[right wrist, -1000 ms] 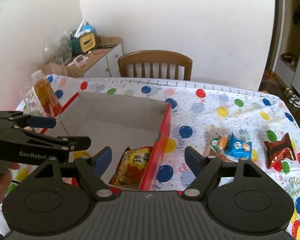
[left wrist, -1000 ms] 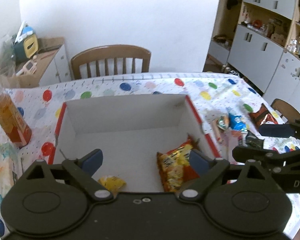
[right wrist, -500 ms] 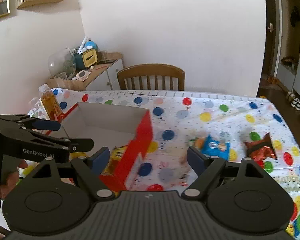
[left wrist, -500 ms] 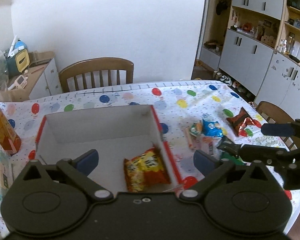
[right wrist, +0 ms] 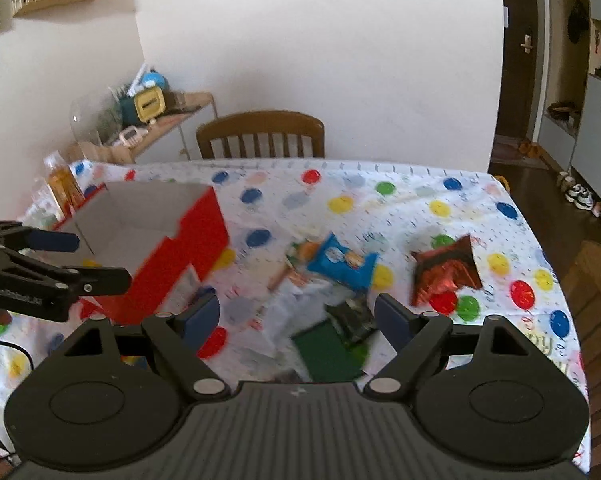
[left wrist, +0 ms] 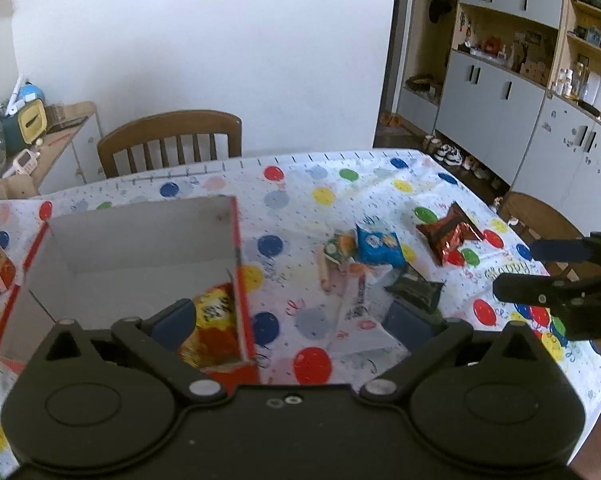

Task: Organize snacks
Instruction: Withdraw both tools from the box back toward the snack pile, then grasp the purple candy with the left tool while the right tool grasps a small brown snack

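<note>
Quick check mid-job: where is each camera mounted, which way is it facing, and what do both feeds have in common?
Left wrist: sits on the left tool, angled down over the red box; its own open fingers show, and the right tool at the right edge.
Right wrist: sits on the right tool, angled down at the loose snacks; its own open fingers show, and the left tool at the left edge.
Shared: box, blue packet, red-brown packet, chair.
</note>
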